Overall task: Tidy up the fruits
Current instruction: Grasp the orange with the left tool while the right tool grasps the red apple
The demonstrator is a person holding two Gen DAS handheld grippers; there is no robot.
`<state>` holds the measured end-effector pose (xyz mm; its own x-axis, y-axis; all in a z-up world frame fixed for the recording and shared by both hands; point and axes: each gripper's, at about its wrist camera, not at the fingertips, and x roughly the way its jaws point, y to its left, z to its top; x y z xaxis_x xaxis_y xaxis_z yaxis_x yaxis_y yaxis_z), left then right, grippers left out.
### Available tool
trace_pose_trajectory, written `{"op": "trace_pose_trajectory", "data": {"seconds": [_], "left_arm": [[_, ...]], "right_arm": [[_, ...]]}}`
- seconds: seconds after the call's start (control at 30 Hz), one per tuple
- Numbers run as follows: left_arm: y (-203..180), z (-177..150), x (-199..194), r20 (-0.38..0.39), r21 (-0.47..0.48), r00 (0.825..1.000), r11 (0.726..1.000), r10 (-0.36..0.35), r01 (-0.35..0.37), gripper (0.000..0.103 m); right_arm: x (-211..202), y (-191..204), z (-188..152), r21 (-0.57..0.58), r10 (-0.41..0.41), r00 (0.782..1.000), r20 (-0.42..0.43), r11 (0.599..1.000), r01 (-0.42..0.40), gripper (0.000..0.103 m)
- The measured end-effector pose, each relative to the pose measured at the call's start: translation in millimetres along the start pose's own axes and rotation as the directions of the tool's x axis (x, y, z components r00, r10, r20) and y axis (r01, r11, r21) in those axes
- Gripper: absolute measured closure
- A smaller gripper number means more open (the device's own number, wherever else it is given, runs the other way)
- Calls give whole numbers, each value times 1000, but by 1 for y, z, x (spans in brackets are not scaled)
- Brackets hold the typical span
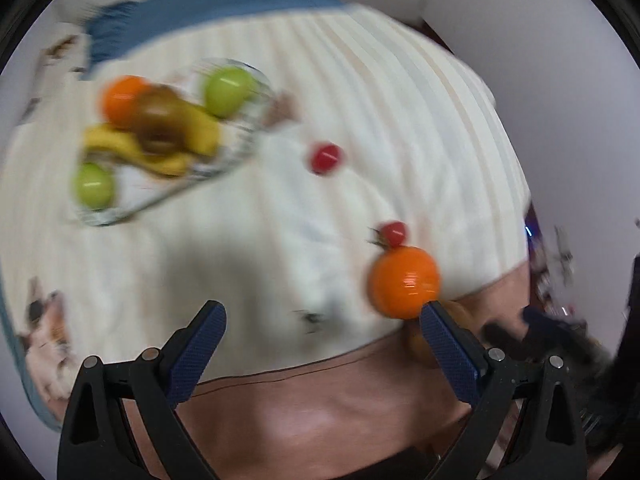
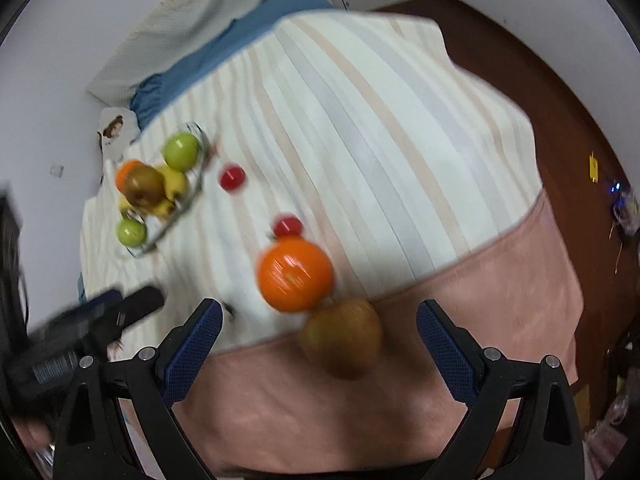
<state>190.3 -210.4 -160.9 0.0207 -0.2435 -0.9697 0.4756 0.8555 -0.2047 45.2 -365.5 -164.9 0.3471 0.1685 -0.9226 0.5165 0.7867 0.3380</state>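
Right wrist view, left to right: glass bowl (image 2: 192, 196) holding fruit on striped cloth (image 2: 360, 120); two red fruits (image 2: 231, 176) loose; orange (image 2: 295, 275) touching brown pear (image 2: 344, 338). Right gripper (image 2: 319, 322) wide open, empty. Left gripper (image 1: 322, 324) wide open, empty.

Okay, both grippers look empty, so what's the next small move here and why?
Probably lower the right gripper onto the brown pear lying between its open fingers. Four fruits are outside the glass dish: this pear, the orange touching it, and two small red fruits. The pear is nearest. The left gripper is open too.
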Motion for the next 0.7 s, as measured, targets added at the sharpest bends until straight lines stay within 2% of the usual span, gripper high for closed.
{"op": "trace_pose_trajectory", "data": {"seconds": [0.13, 0.33, 0.37, 0.4, 0.43, 0.47, 0.5, 0.57, 0.63, 0.7], "left_arm": [[-27, 22, 42, -142, 56, 989, 997, -45, 54, 4], [-70, 30, 93, -285, 178, 958, 983, 13, 39, 4], [-75, 29, 99, -292, 197, 956, 980, 32, 27, 4], [-81, 28, 105, -292, 216, 955, 976, 49, 16, 13], [-85, 28, 108, -290, 226, 955, 974, 61, 6, 34], [-87, 27, 111, -285, 233, 955, 972, 80, -12, 39], [-88, 26, 114, -279, 230, 957, 973, 83, -18, 40], [-90, 24, 112, -262, 229, 962, 973, 83, -22, 40], [-91, 20, 107, -219, 234, 970, 971, 105, -53, 40], [-90, 16, 102, -187, 236, 974, 969, 124, -78, 41]], "right_arm": [[23, -16, -19, 10, 19, 999, -44, 1000, -18, 4], [49, -23, -32, 14, 40, 996, -75, 999, -39, 6], [51, -23, -32, 13, 40, 996, -77, 999, -39, 7], [56, -24, -32, 11, 38, 996, -79, 999, -38, 7], [59, -23, -32, 8, 39, 996, -81, 999, -39, 9], [62, -23, -32, 6, 39, 996, -83, 999, -38, 11], [66, -21, -31, 2, 34, 996, -86, 999, -34, 13], [71, -20, -29, -5, 28, 996, -85, 1000, -28, 24], [76, -17, -27, -18, 59, 995, -81, 998, -60, 33], [77, -6, -26, -68, 19, 997, -72, 997, -24, 34]]}}
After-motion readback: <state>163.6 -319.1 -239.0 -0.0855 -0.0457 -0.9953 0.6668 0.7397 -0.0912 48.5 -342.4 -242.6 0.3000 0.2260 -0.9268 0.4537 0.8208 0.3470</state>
